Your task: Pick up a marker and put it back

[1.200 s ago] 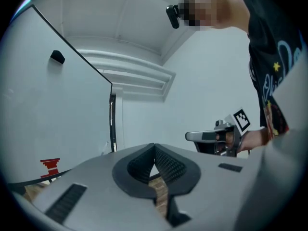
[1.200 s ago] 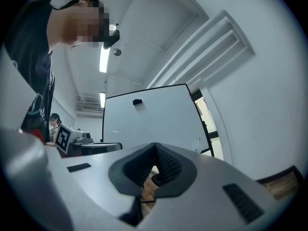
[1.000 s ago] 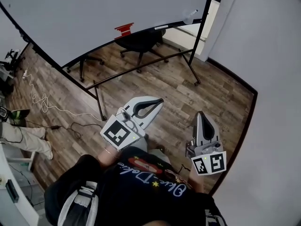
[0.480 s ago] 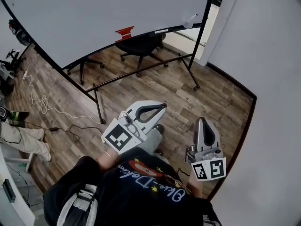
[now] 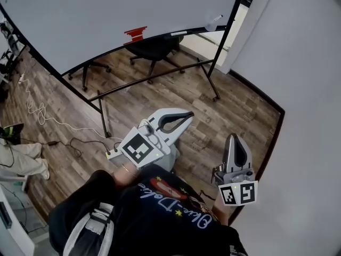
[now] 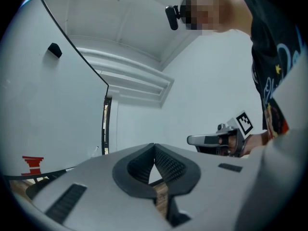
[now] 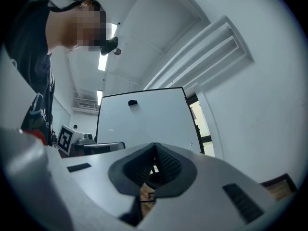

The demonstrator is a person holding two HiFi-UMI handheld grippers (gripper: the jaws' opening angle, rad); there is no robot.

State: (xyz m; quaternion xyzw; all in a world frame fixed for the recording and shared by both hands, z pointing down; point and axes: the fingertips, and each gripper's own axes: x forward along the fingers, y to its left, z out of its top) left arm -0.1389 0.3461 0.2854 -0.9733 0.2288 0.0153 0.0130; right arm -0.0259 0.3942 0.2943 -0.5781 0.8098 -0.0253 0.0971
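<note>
The whiteboard (image 5: 117, 15) stands on a black wheeled frame ahead of me. On its tray lie a red block (image 5: 137, 33) and a pale marker-like stick (image 5: 178, 32); a second pale one (image 5: 214, 20) juts out near the right post. My left gripper (image 5: 186, 114) is held level over the wood floor, far short of the board, shut with nothing between its jaws. My right gripper (image 5: 234, 137) is beside it, also shut and empty. In the left gripper view the jaws (image 6: 154, 146) meet and the right gripper (image 6: 211, 139) shows beyond; the right gripper view shows its jaws (image 7: 155, 146) closed.
Two black office chairs (image 5: 154, 49) stand behind the board's frame. The frame's legs and crossbar (image 5: 149, 81) cross the floor ahead. A white cable (image 5: 37, 111) and power strip lie at the left. A grey wall (image 5: 303, 89) runs close on the right.
Both grippers have drifted a little forward toward the whiteboard, and the head view has shifted with them. Both stay shut and empty.
</note>
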